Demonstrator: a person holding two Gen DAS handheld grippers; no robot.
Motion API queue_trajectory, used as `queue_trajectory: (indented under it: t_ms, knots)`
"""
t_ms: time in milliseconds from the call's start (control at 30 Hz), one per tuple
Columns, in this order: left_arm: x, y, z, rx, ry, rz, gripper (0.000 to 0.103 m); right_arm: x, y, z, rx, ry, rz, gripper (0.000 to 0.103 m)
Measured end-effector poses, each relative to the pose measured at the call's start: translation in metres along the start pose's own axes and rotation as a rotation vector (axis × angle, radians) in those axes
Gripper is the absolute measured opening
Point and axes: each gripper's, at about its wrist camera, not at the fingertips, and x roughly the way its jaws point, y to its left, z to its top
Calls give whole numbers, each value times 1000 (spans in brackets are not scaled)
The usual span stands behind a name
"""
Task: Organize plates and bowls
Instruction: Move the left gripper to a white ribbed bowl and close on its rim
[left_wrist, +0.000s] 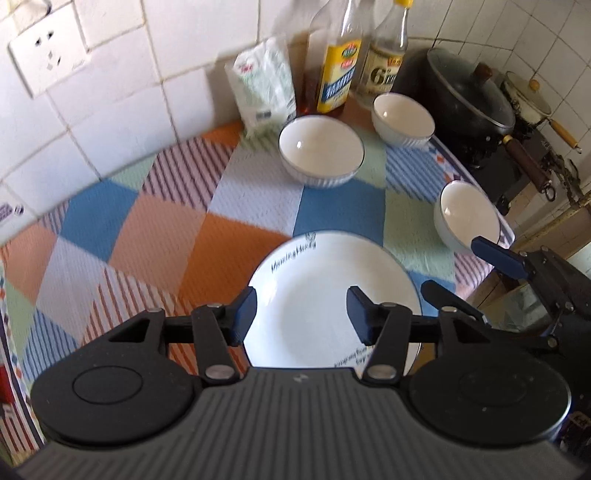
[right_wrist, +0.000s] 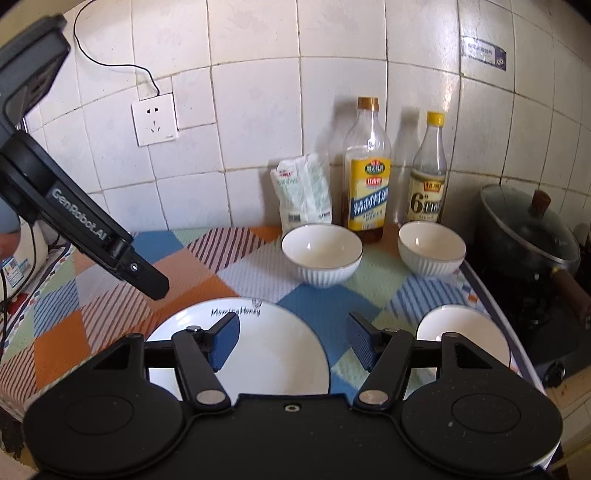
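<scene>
Fingers (left_wrist: 245, 315) of both the left gripper (left_wrist: 301, 314) and right gripper (right_wrist: 293, 341) hang released and empty above the plate (left_wrist: 314, 295) lying flat on the checked cloth (left_wrist: 155, 229), three bowls (left_wrist: 320, 149) apart, apparently awaiting stacking

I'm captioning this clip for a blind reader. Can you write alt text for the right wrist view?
The right gripper hangs open and empty above a white plate on a patchwork cloth, with the left gripper reaching in from the left. Three white bowls sit behind and right; two bottles stand at the tiled wall.
</scene>
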Motion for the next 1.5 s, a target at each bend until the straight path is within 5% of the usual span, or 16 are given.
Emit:
queue_trajectory:
  t_ms: [100, 233, 333, 533, 767, 1000, 1200, 1367, 1500]
  knots:
    - [4, 8, 17, -1, -21, -42, 58, 8, -4, 10, 17, 3, -10, 69]
    - [22, 19, 45, -4, -35, -33, 66, 30, -13, 11, 21, 28, -38, 88]
    - [38, 27, 61, 2, -38, -10, 78, 52, -21, 12, 49, 65, -64, 88]
    - [87, 46, 93, 47, -46, 23, 82, 94, -22, 22, 64, 93, -91, 91]
    - [144, 68, 120, -96, -1, -67, 79, 153, -22, 29, 88, 189, -89, 95]
    - [180, 47, 134, -33, 30, -70, 73, 187, -10, 31, 34, 265, -103, 95]
    - [211, 43, 142, 8, 33, -38, 73, 209, -18, 35, 18, 246, -115, 95]
    - [227, 52, 143, 0, 52, -77, 27, 227, -30, 39, 28, 237, -101, 97]
    - [226, 52, 138, 35, 14, -177, 17, 236, -29, 40, 11, 227, -74, 97]
